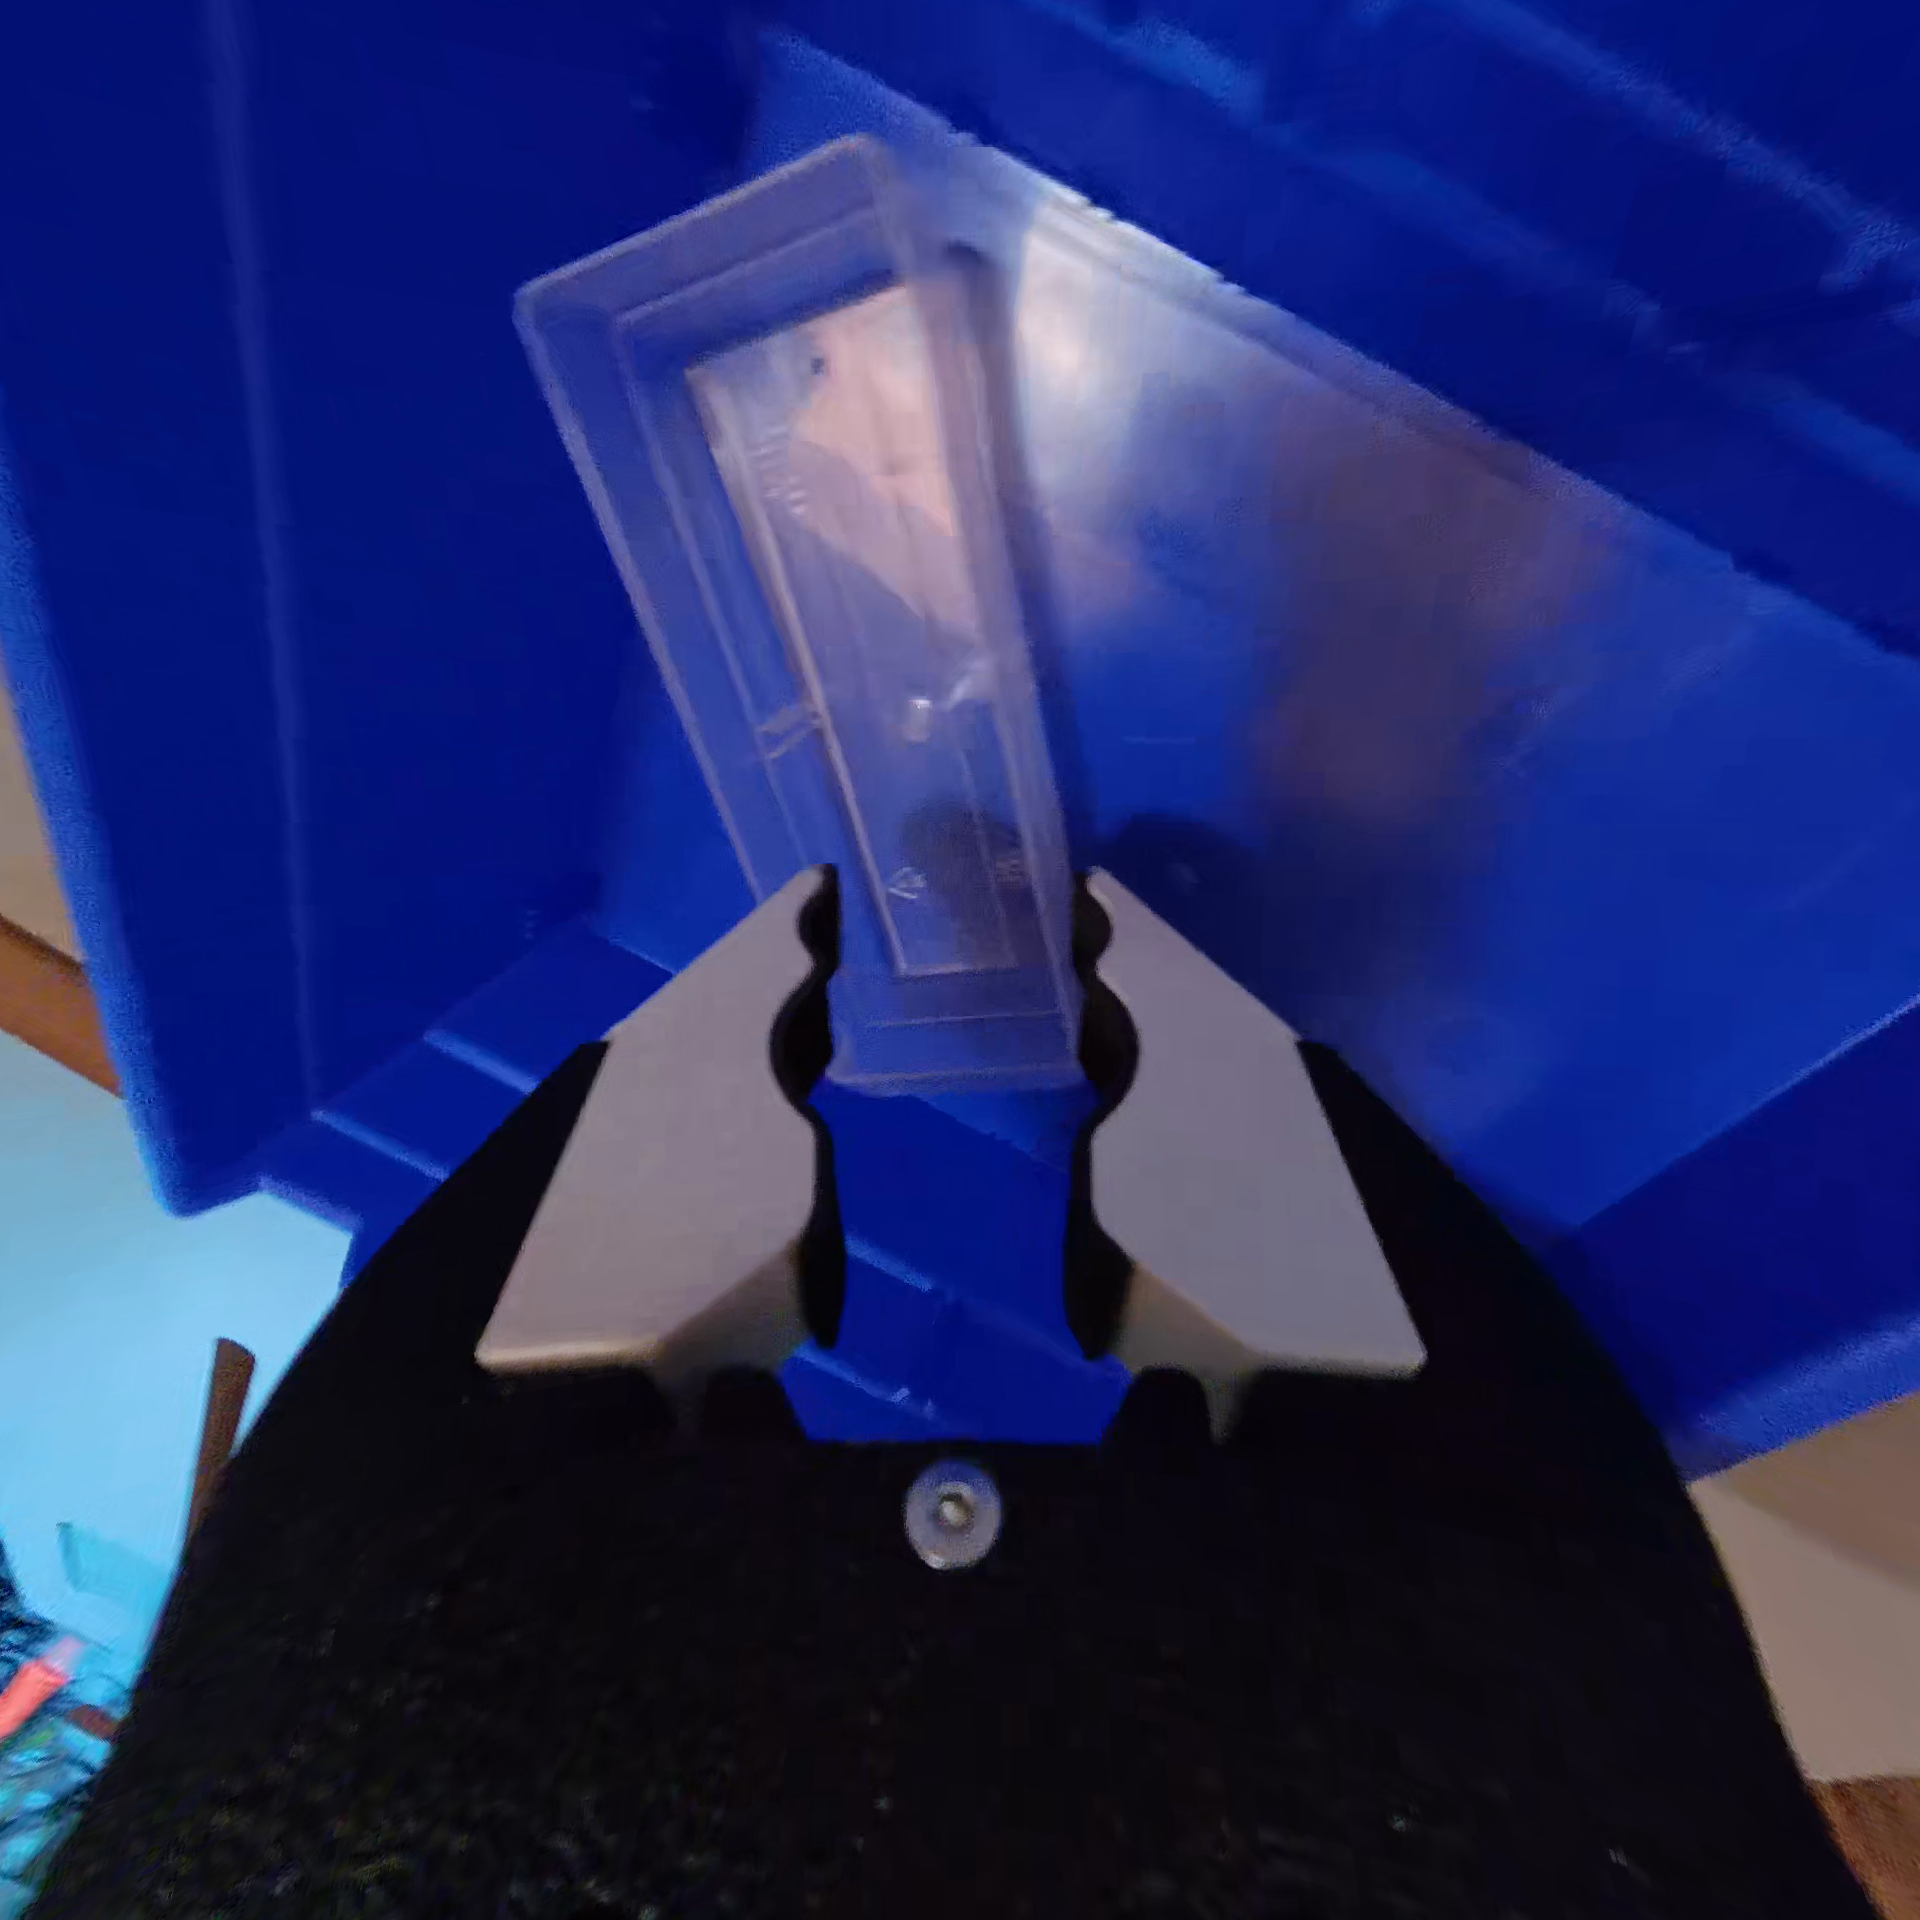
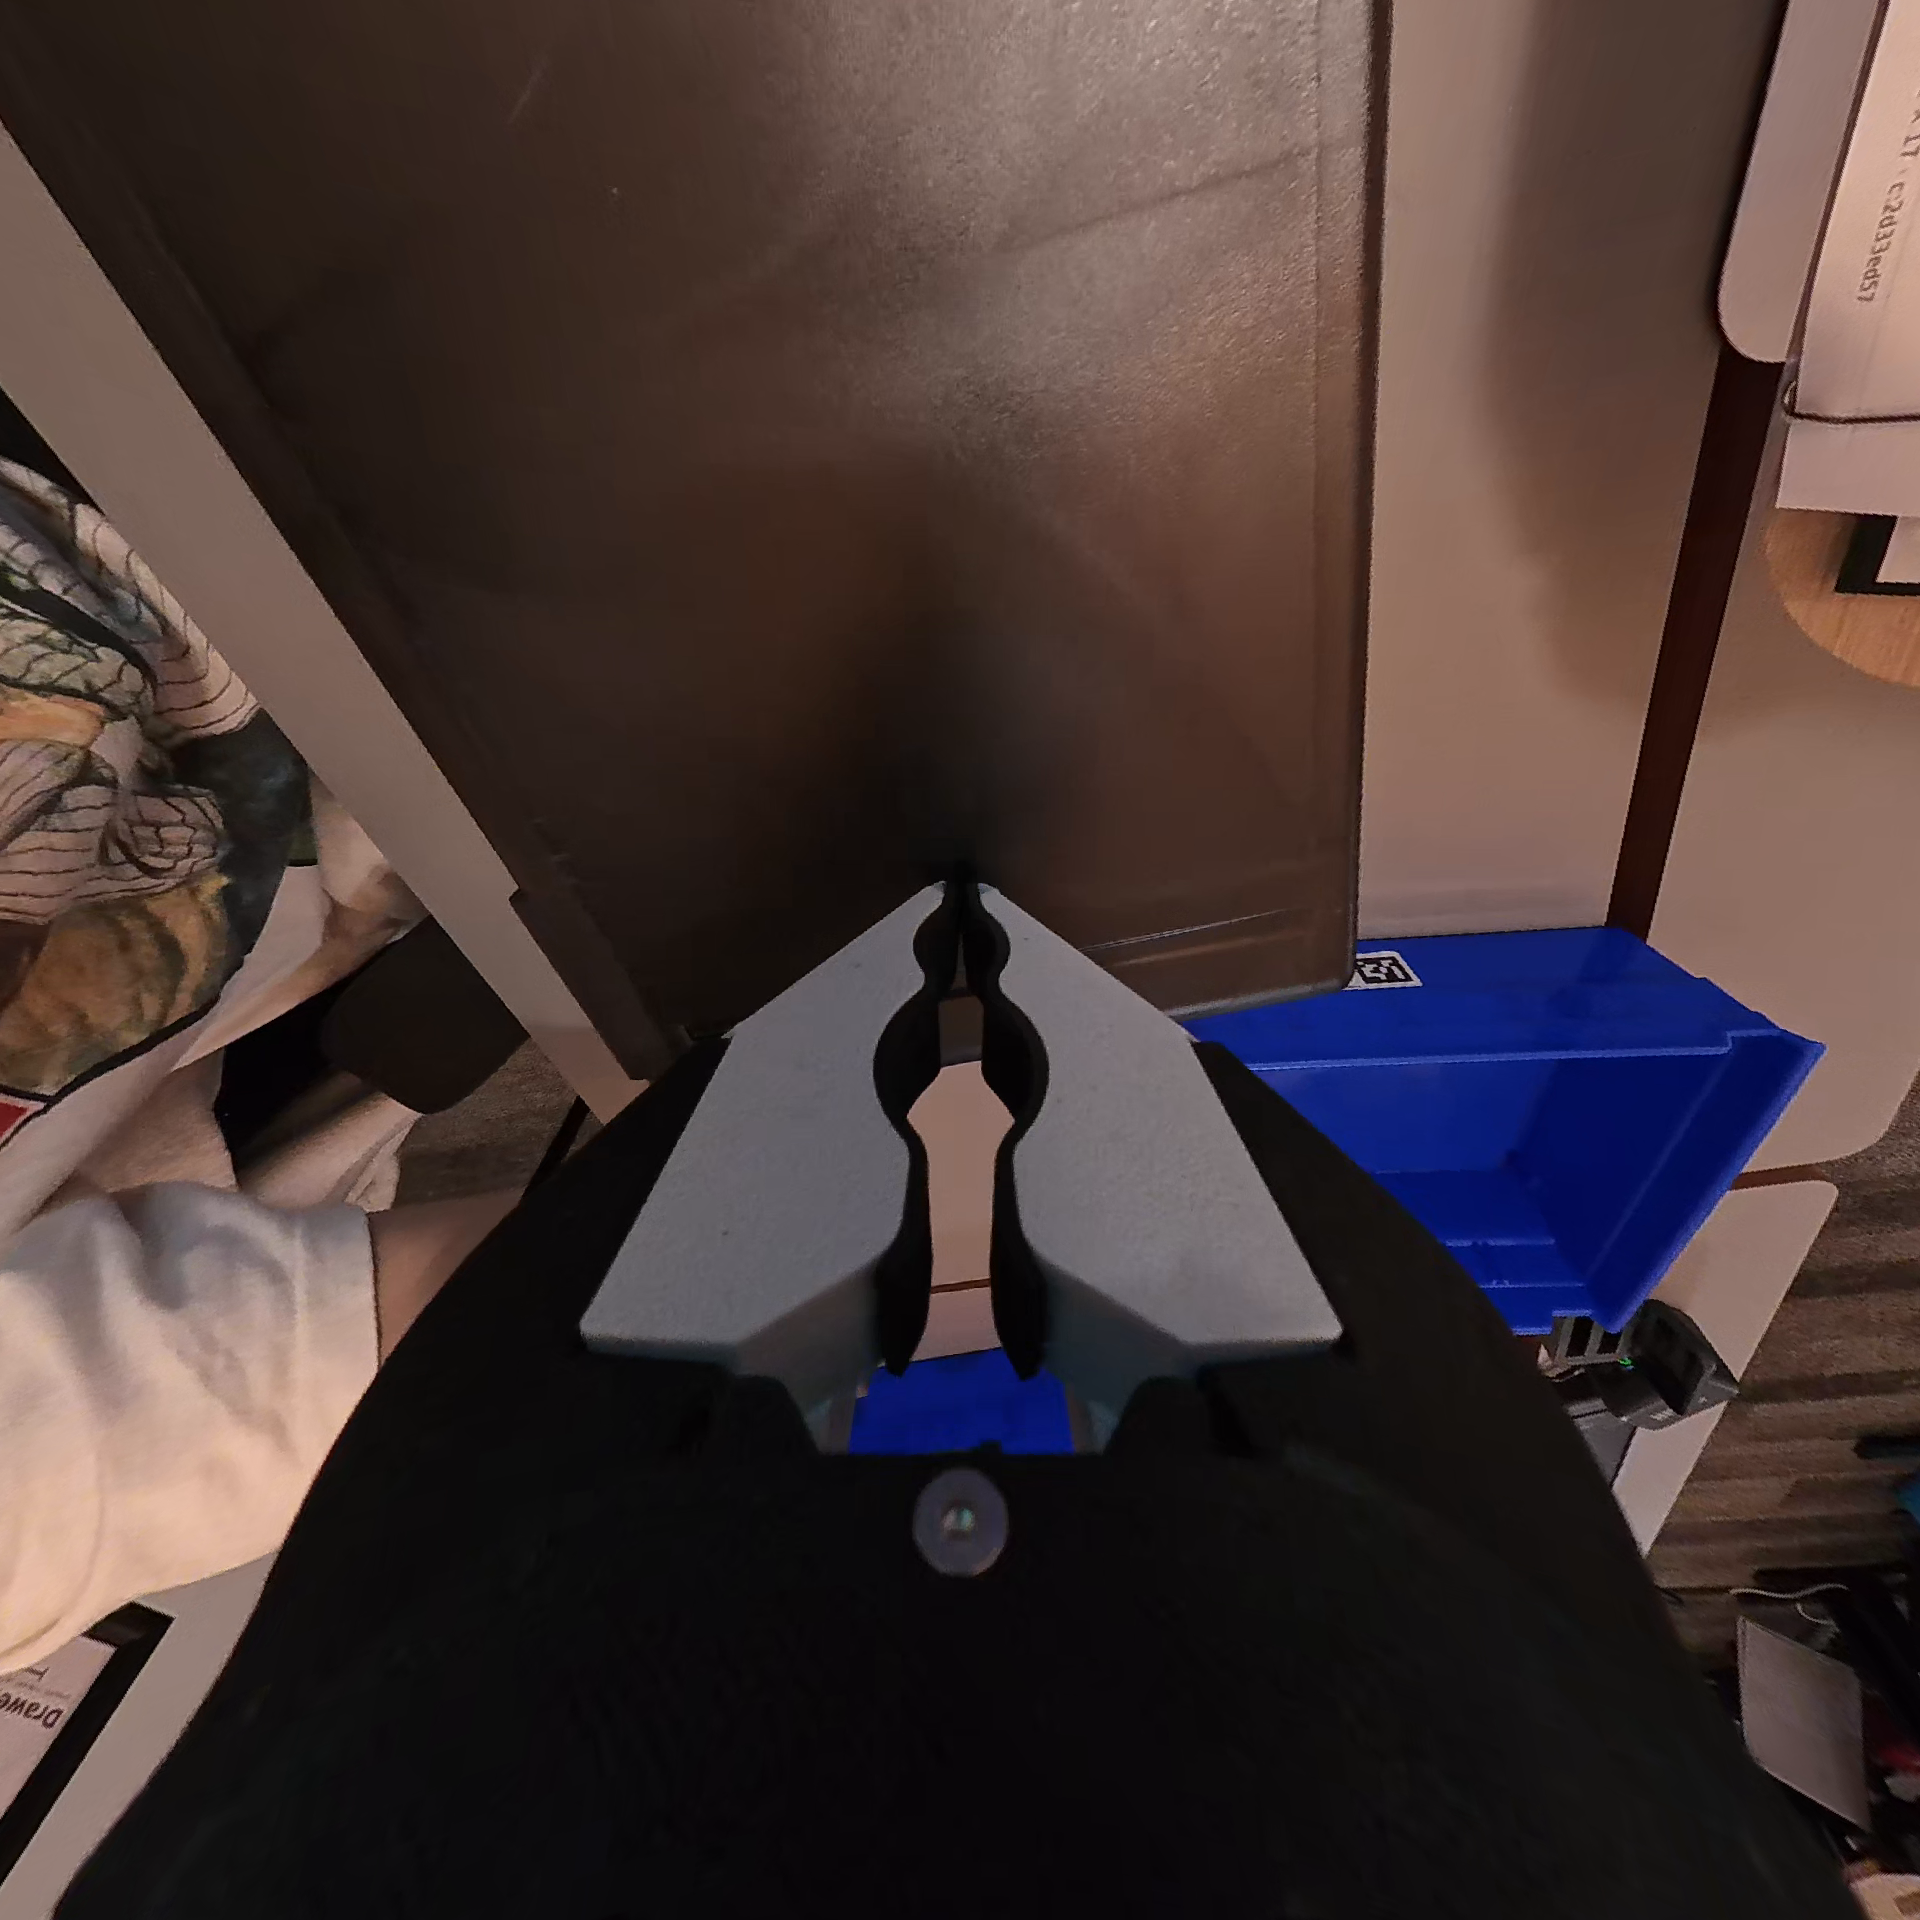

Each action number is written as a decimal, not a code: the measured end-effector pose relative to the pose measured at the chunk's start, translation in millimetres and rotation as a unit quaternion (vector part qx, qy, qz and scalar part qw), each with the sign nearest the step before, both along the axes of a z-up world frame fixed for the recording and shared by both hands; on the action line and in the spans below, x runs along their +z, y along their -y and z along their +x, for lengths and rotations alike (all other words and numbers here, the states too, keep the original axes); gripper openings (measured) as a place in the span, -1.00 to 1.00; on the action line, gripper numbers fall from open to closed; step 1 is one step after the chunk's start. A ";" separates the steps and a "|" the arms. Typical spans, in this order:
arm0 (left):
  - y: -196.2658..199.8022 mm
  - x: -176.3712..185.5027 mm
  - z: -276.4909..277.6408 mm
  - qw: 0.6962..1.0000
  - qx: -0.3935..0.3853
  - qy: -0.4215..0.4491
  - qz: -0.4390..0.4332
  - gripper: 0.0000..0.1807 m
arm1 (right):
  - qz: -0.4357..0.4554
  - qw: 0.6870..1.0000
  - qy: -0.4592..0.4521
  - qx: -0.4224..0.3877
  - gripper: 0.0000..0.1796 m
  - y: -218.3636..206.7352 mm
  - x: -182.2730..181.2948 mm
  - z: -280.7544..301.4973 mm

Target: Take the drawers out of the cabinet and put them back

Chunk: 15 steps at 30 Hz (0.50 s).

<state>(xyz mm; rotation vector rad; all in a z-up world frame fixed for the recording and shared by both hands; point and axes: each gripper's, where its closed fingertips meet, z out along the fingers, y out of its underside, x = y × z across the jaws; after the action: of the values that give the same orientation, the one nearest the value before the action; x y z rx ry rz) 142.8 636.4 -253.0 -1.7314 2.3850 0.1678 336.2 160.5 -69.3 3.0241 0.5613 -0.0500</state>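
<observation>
In the left wrist view my left gripper is shut on the lower front end of a clear plastic drawer. The drawer is tilted, and its translucent body runs off to the right in front of a blue bin. In the right wrist view my right gripper is shut with its tips touching. The tips press against a dark smoky panel of the cabinet, which fills the upper view. I cannot see anything held between its fingers. The cabinet's drawer slots are hidden.
A blue open bin lies just right of and below the cabinet. A white furniture panel stands behind it, with white boxes at top right. A person's white sleeve and patterned cloth are at left. Clutter covers the floor at bottom right.
</observation>
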 end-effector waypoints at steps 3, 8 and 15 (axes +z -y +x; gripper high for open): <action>-14.0 1.6 -1.6 0.999 0.050 0.019 -0.007 -0.34 | -0.001 1.000 0.000 0.000 -1.00 0.0 0.0 0.0; -23.0 -5.9 -10.4 0.995 0.095 0.013 -0.037 -0.13 | -0.006 1.000 0.000 -0.003 -1.00 0.1 0.0 0.1; -9.4 19.1 5.3 0.991 0.066 0.077 -0.085 -0.04 | -0.006 1.000 0.008 -0.002 -1.00 0.2 -0.1 -0.1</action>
<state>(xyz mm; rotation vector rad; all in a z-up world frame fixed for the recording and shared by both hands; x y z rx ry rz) 148.1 645.8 -233.9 -1.9022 2.2326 -0.1492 336.1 160.3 -69.4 3.0115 0.5507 -0.0281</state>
